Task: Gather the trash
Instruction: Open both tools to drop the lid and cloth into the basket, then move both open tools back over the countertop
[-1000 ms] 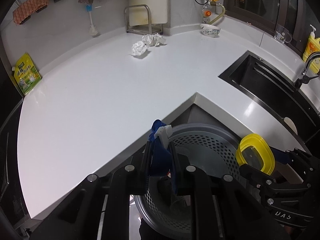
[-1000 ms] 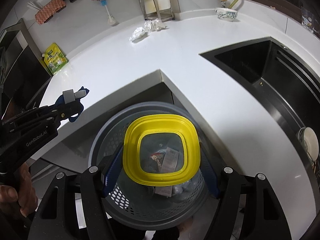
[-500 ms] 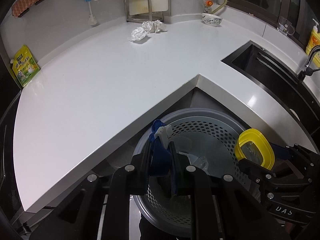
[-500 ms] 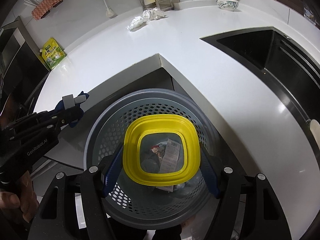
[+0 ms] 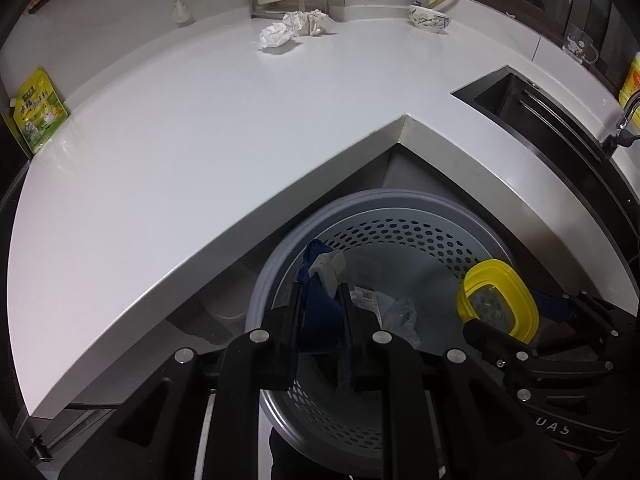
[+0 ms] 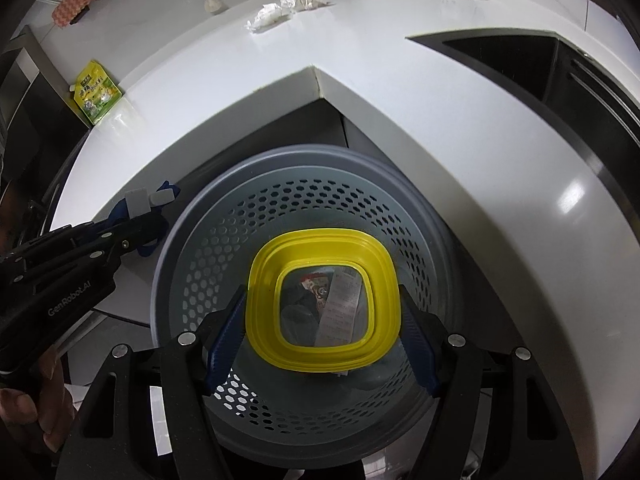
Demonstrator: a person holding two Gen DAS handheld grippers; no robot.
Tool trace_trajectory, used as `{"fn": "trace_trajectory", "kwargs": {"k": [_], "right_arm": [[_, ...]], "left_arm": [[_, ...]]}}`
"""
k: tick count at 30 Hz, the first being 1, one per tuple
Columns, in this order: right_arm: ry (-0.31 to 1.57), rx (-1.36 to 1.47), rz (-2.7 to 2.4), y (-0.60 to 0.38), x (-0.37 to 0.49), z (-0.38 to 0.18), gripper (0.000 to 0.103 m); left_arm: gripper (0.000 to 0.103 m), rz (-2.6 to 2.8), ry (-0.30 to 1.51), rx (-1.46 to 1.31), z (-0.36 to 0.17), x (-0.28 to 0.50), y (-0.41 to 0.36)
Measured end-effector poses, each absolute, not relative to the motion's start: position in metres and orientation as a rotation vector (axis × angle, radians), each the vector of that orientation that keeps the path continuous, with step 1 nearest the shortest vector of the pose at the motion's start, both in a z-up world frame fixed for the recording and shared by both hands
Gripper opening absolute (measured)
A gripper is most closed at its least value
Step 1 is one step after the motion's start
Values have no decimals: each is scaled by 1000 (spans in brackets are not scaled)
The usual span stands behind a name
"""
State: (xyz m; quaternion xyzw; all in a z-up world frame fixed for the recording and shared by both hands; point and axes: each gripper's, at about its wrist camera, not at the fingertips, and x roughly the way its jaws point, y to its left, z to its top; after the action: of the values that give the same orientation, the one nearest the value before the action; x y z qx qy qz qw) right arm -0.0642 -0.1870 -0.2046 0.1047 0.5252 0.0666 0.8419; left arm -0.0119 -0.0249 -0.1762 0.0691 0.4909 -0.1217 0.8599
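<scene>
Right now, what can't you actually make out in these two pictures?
- Trash in the bin: right view, mostly hidden behind the yellow lid.
- Blue thing in the left jaws: left view, the jaws hide its shape.
- Green pouch print: too small.
- Sink: cut off by the edge.

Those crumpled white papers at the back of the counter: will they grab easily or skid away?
The crumpled white papers look light and soft, so they should crush under the pads rather than resist. Being loose, separate wads on a glossy counter, they will probably slide if nudged sideways.
</scene>
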Motion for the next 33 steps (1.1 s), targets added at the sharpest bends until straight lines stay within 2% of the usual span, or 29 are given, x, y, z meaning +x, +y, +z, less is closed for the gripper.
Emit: {"fn": "trace_trajectory", "kwargs": {"k": [9,12,14,15,16,30,33], "right_arm": [[1114,230,134,-192,-65,-204,68],[1110,215,128,-192,-64,-202,69],[1112,222,127,-193,-64,-201,70],[1116,230,126,-194,-63,-201,73],[1119,237,127,-195,-64,-201,75],[1111,268,102,-205,-67,-197,75],[1120,271,95,-206,-68,-197,75]], "left_arm": [[24,-268,1053,142,-177,-11,-28],[33,-267,1053,144,-176,-10,-29],[44,-264,1052,146,-175,-11,-28],[55,-261,1048,145,-174,-12,-28],[58,-260,1042,142,-172,-12,-27],[61,-249,1037,145,-167,-12,-26],[64,-250,1030,139,-164,-12,-25]]}}
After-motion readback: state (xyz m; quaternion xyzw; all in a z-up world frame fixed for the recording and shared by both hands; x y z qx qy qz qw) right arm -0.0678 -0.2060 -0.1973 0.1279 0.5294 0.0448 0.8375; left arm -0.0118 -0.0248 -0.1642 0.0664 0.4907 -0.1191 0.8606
